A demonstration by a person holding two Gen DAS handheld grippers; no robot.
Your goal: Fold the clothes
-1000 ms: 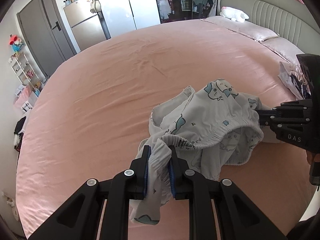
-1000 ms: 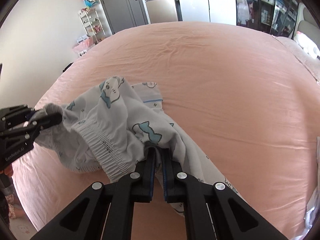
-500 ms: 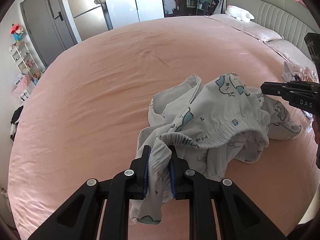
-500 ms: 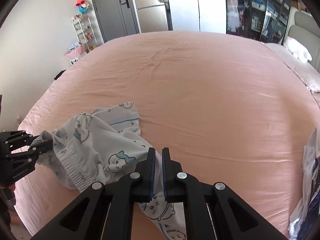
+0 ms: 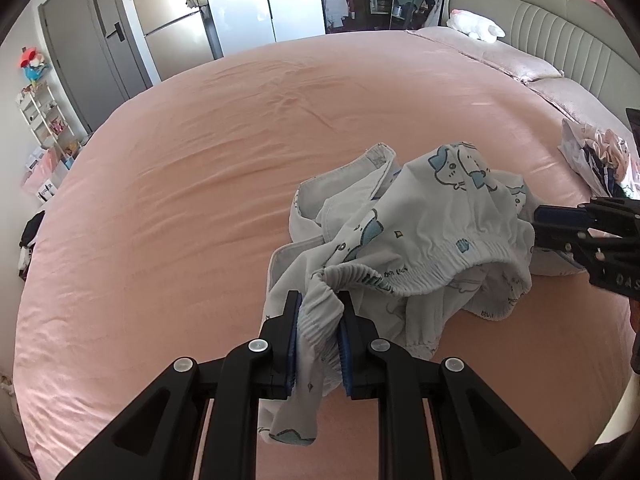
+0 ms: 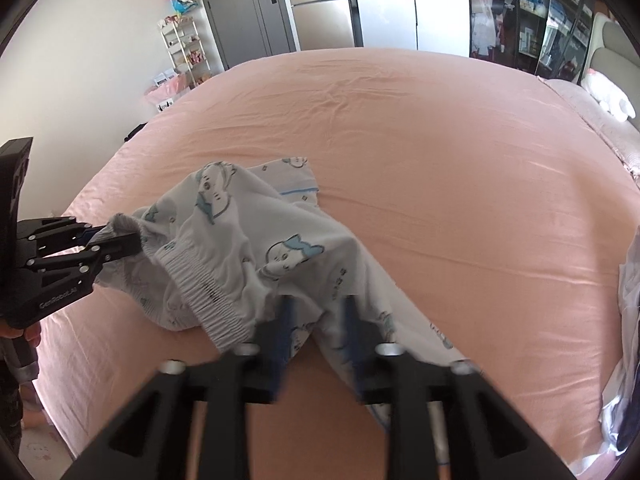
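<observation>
Pink sheet covers the whole bed in front of you, with a grey headboard at the far right corner and a small clothes pile near the right edge. Your white cartoon-print children's pants lie bunched near the front edge, their elastic waistband sagging between your two tools. Your left gripper is clamped on one end of that waistband. Your right gripper has its jaws opening, cloth lying between them but not pinched. A second ago those right jaws were together on the fabric; half a second ago they hung closed clear of the waistband, and they are now back at its far end. Push the open jaws fully over the elastic before closing, then draw the band taut and level so the pants hang flat.
</observation>
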